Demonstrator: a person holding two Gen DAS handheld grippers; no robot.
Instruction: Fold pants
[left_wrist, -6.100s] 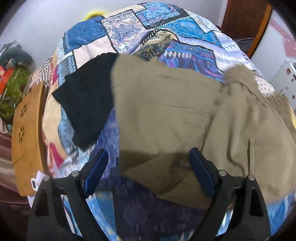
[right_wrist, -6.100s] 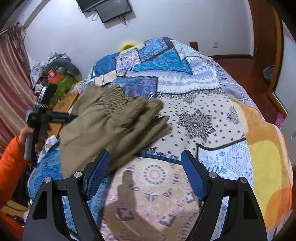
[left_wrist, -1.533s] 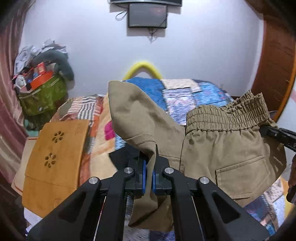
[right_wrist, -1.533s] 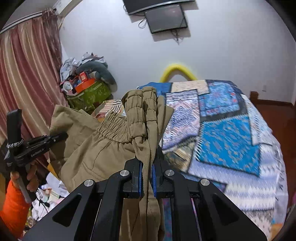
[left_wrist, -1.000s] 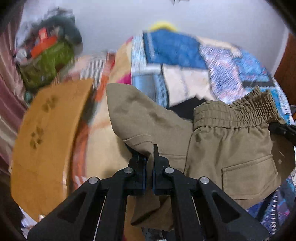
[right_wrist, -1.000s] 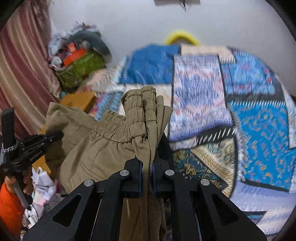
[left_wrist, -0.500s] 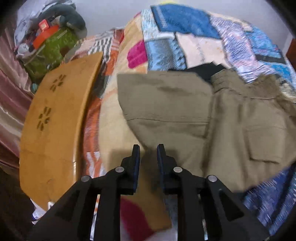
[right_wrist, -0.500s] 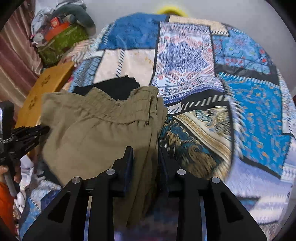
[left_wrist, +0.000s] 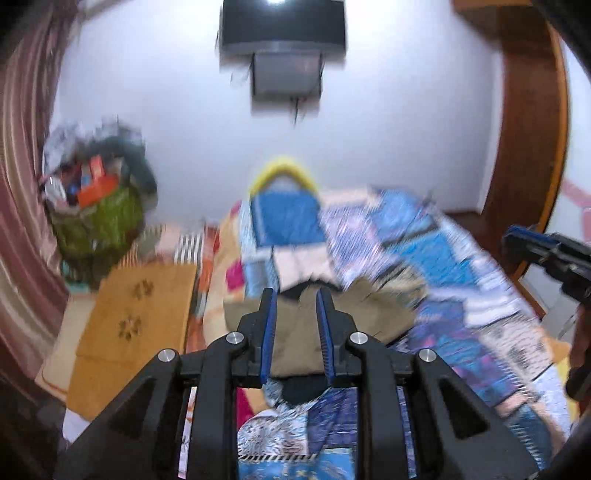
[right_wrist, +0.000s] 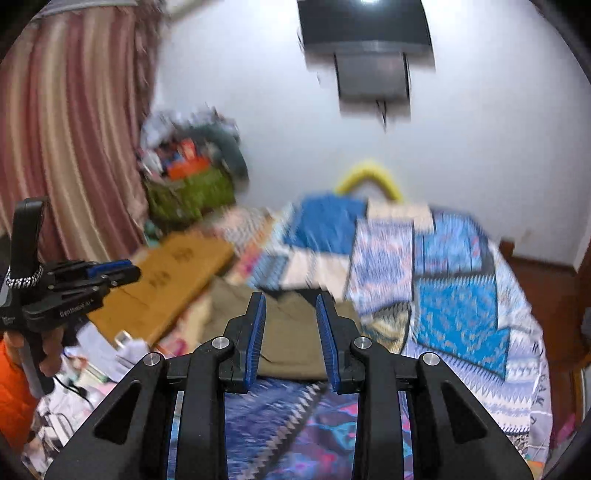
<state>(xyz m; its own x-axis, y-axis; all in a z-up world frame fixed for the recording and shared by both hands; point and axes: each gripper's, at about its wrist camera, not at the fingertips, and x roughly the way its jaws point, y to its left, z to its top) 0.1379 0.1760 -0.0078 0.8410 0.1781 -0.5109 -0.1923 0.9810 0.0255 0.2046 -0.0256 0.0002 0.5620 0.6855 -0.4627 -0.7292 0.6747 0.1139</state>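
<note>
Bedroom scene: the pants (left_wrist: 306, 328) lie on the bed (left_wrist: 461, 295), a khaki bundle over a dark garment (left_wrist: 299, 391) on the patchwork cover. Blur hides how many layers the fold has or whether its edges align. Both hand-held grippers are clear of the cloth: the left hand-held gripper (left_wrist: 295, 332) has just been opening and stands narrowly parted with nothing between its pads; the right hand-held gripper (right_wrist: 290, 332) likewise, narrow and empty. Risk, as judged: the released fold may slump or spring open on the soft, uneven bedding.
</note>
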